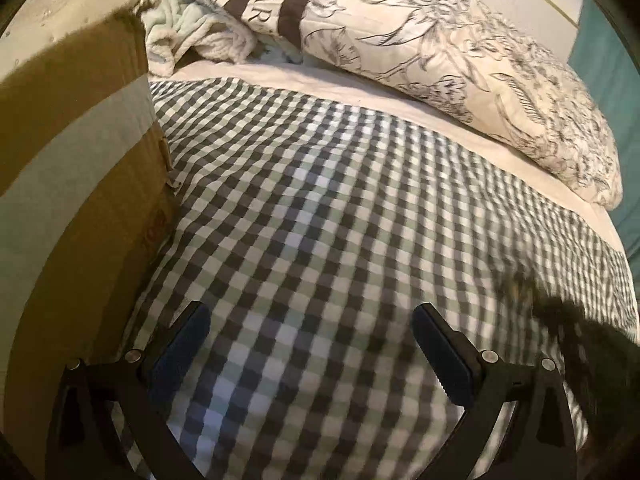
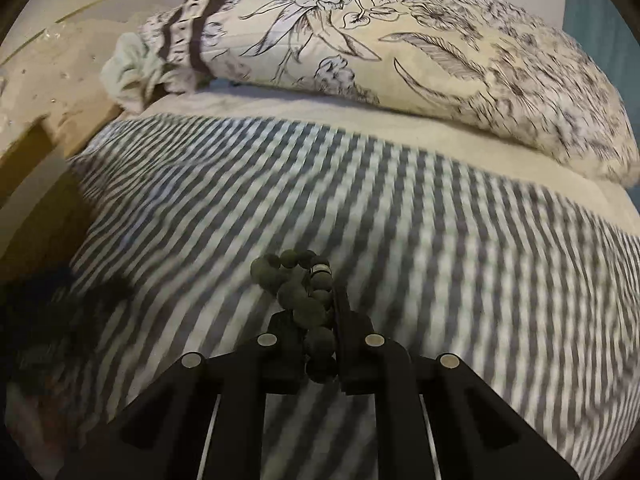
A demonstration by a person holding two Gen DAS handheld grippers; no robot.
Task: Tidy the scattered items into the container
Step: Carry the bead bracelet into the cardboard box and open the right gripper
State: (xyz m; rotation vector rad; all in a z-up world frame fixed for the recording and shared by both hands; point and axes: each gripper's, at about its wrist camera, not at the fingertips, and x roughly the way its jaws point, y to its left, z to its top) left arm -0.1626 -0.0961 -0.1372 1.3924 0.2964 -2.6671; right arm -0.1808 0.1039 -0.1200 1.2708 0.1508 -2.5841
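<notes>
The right gripper (image 2: pixel 316 304) has its two black fingers drawn almost together, and a string of dark, dull-green round beads (image 2: pixel 308 300) is pinched between them. The beads bunch up in the narrow gap and spill past the fingertips in a small loop, hanging above the checked bedspread (image 2: pixel 440 260) without touching it, as far as the blurred picture shows. Ahead of this gripper lies a flower-printed pillow (image 2: pixel 400 52), with a pale green blanket (image 2: pixel 132 68) bunched at its left end.

The left gripper (image 1: pixel 312 340) stands wide apart, its blue-padded fingers (image 1: pixel 184 344) spread with nothing between them, only the checked cover below. Close to its left finger rises the side of a cardboard box (image 1: pixel 80 168), set on the bed. To the lower right of this gripper, a dark blurred shape (image 1: pixel 576 320) shows at the picture's edge; what it is cannot be told.
</notes>
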